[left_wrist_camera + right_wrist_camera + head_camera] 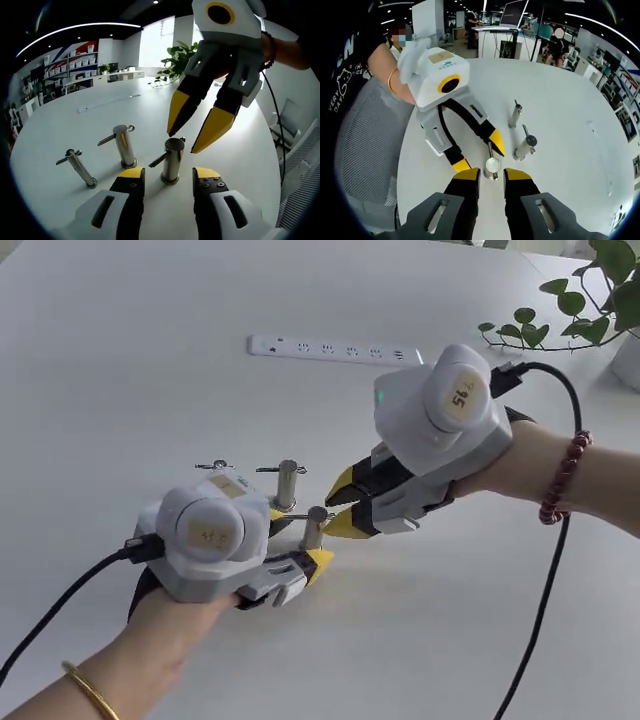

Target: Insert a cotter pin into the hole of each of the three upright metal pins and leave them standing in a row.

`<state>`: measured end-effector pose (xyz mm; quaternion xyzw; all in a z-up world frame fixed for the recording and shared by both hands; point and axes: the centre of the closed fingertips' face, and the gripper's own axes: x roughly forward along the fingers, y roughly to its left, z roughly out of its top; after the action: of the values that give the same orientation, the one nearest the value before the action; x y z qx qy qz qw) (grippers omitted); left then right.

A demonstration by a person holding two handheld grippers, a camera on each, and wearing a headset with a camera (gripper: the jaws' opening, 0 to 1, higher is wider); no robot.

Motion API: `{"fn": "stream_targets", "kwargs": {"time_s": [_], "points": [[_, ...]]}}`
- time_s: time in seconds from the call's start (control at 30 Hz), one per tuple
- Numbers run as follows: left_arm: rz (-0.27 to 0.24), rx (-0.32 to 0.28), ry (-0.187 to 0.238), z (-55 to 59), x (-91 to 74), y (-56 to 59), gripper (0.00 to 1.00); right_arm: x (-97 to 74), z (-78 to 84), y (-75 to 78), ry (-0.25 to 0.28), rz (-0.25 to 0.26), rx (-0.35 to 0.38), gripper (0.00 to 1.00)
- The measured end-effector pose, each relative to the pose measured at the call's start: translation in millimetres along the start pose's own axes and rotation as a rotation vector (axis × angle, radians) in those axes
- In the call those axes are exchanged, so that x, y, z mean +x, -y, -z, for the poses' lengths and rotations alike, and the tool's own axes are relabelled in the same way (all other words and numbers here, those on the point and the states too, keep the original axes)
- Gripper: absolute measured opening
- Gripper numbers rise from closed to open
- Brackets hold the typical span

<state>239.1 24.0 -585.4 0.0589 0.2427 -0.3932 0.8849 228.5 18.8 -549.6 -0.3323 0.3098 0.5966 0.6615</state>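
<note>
Three metal pins are standing in a row on the white tabletop, each with a cotter pin crossing its head. The nearest metal pin is sitting between the spread jaws of the left tool. Those jaws are flanking its base without pressing it, so that tool is released. The right tool is hanging over the same pin from above with its jaws parted too. Its yellow tips are straddling the ring end of that pin's cotter pin, and no clear contact is showing. In the right gripper view this pin is standing just ahead of the tool's own tips, with the left tool crowding in from the opposite side, so the two tools are boxing it in.

The middle metal pin is standing just beside it, clear of both tools, and the far metal pin is standing beyond that. In the head view the left tool's body is hiding most of the far one. A power strip is lying well behind the row. A potted plant is sitting at the far right corner, and black cables are trailing from both tools.
</note>
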Motion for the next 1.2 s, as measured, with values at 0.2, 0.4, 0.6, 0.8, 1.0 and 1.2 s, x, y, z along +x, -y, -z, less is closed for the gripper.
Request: {"fn": "stream_targets", "kwargs": {"time_s": [0.2,0.4,0.6,0.8,1.0,1.2], "points": [[-0.006,-0.005,0.001,-2.0,-9.2,-1.3,0.45,3.2,-6.2,-1.3,0.006,0.003,-0.005,0.15],[-0.007,-0.019,0.024,-10.6,-18.2,-3.0,0.51,11.5,-8.6,-1.9,0.006,-0.008,-0.004,0.15],[-0.014,-0.027,0.027,-12.2,-25.5,-6.5,0.55,19.7,-6.7,-1.9,-0.004,-0.014,-0.003,0.15],[-0.013,-0.024,0.032,-13.2,-32.0,-7.9,0.58,25.4,-4.8,-2.2,-0.006,-0.019,-0.004,0.12],[-0.015,-0.026,0.036,-15.2,-37.9,-8.2,0.58,26.6,-5.3,0.0,0.005,-0.013,-0.007,0.10],[-0.028,-0.027,0.046,-18.2,-47.7,-13.0,0.59,27.0,-4.3,1.2,0.008,-0.015,0.006,0.09]]}}
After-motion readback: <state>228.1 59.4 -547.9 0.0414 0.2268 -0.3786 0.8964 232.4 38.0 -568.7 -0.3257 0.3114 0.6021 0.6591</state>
